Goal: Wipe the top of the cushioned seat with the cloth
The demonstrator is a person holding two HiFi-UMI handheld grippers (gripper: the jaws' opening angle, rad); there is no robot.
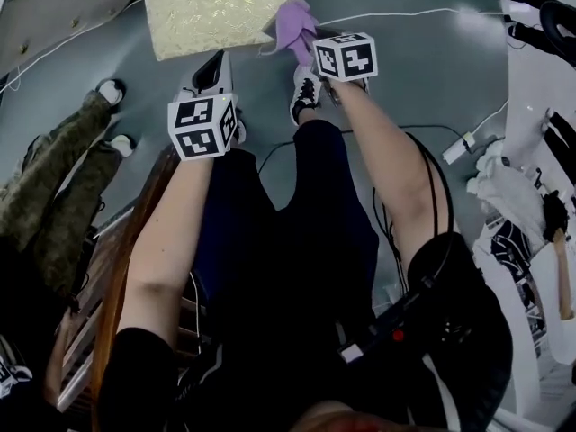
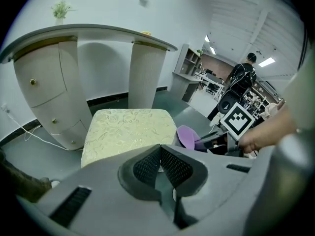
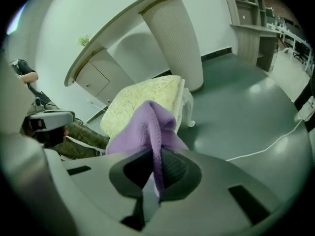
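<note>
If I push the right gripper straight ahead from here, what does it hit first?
Most likely the cushioned seat: the right gripper, shut on the purple cloth, points at its near side, so the cloth would touch there first. Depth is hard to judge.

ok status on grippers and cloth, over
Right gripper shut on purple cloth, at the cushioned seat's corner, contact unclear. Left gripper shut, empty, short of the seat. Seat top bare, nothing in the way.
</note>
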